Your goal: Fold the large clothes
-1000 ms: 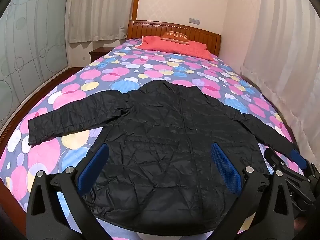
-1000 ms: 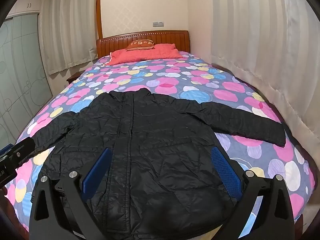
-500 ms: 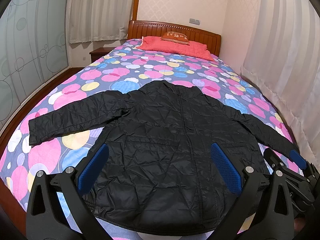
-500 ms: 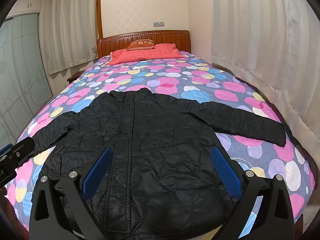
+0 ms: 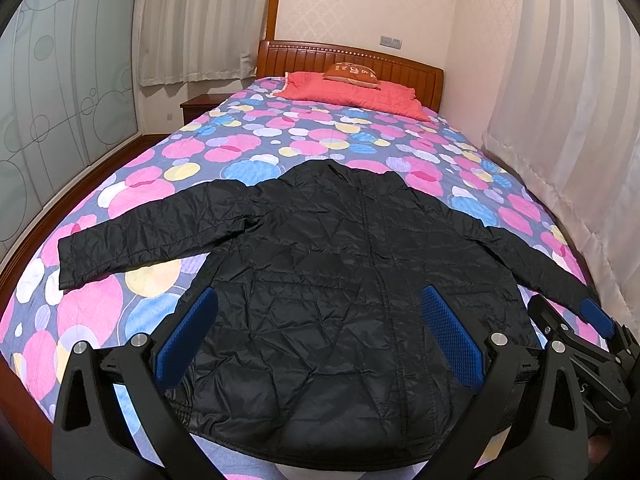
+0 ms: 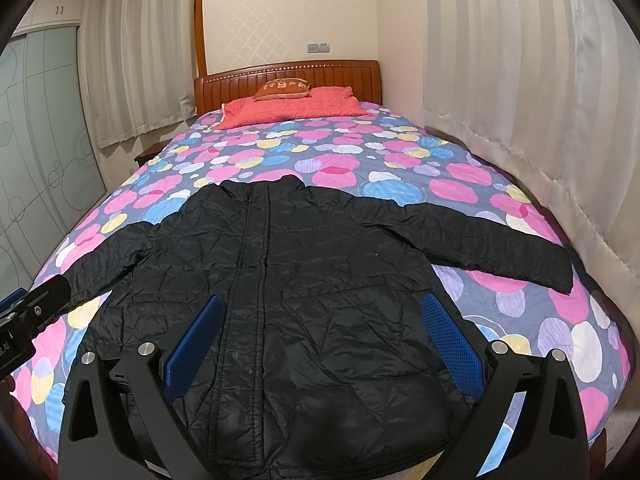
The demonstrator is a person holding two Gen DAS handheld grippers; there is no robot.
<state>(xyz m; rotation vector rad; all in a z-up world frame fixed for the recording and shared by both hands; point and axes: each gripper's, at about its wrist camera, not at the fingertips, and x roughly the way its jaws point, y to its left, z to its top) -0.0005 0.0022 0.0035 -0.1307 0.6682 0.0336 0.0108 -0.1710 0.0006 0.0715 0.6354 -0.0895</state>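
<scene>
a bed (image 5: 256,152) fills the room, its spread covered in pink, blue and yellow circles. a red quilted pillow (image 5: 352,94) lies at the far end with a small orange cushion (image 5: 351,71) on it, against a wooden headboard (image 5: 304,54). pale curtains (image 6: 520,80) hang along the wall; a frosted sliding door (image 5: 60,100) stands opposite.

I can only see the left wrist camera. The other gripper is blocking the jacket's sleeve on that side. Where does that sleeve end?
Observer: The right sleeve cuff lies flat on the bedspread, short of the bed's edge.
Operator: Is the right gripper pinching anything?
Observer: No. The right gripper is wide open with nothing between its fingers, held over the lower part of the jacket.
Operator: What's up high, above the glass door?
Observer: A white cupboard with two small handles.
</scene>
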